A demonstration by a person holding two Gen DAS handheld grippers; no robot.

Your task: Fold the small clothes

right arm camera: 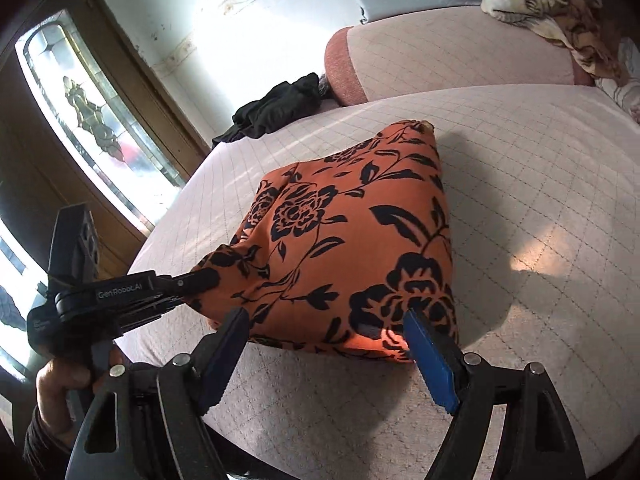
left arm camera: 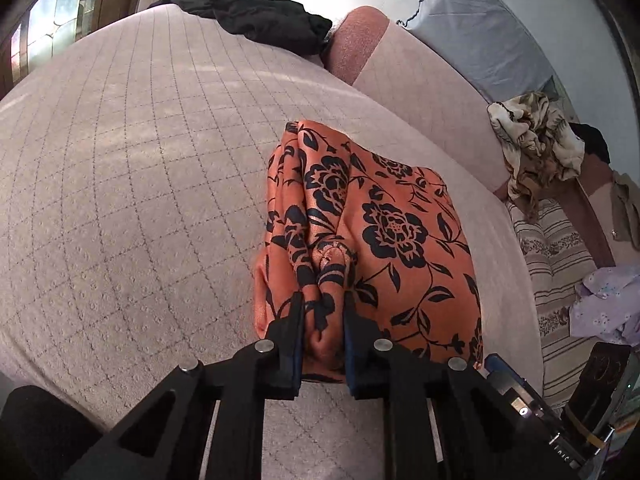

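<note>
An orange cloth with black flowers lies folded over on the pale quilted bed. My left gripper is shut on a bunched edge of this cloth at its near side. In the right wrist view the same cloth lies ahead, and the left gripper pinches its left corner. My right gripper is open, its blue-padded fingers spread on either side of the cloth's near edge, not closed on it.
A black garment lies at the bed's far edge by a pink bolster. A beige patterned cloth, a lilac garment and a striped cushion are at the right. A glass-panelled door stands left.
</note>
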